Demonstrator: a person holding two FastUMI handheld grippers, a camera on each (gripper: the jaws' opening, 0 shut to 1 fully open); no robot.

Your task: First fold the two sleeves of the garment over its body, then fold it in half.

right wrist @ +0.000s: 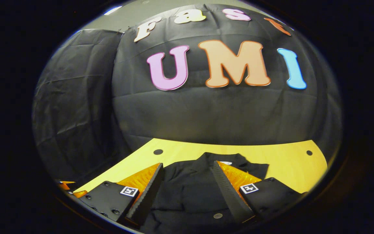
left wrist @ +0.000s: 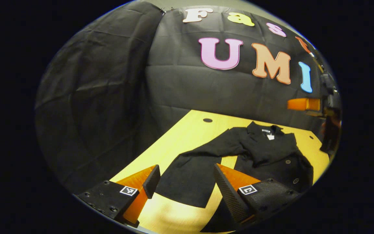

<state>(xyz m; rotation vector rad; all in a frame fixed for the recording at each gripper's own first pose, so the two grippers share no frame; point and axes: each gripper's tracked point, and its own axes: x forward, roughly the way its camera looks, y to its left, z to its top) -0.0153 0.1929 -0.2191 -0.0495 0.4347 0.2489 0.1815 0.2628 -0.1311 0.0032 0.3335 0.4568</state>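
A black buttoned garment (left wrist: 271,152) lies flat on the yellow table (left wrist: 187,136), collar toward the booth wall. One sleeve (left wrist: 190,175) stretches out from the body toward me and ends between the fingers of my left gripper (left wrist: 187,183), which hangs open above the cuff with nothing in it. In the right gripper view the garment (right wrist: 190,191) lies right below, collar (right wrist: 219,160) ahead. My right gripper (right wrist: 187,187) stands open over the body, holding nothing. The other sleeve cannot be made out among the dark folds.
The black cloth wall (left wrist: 206,91) closes off the table's far and left sides. Small round holes (left wrist: 207,120) (right wrist: 309,152) mark the tabletop. Far right in the left gripper view, the other gripper (left wrist: 304,104) and a person's arm (left wrist: 331,133) show. Bare wood (right wrist: 287,162) lies right of the garment.
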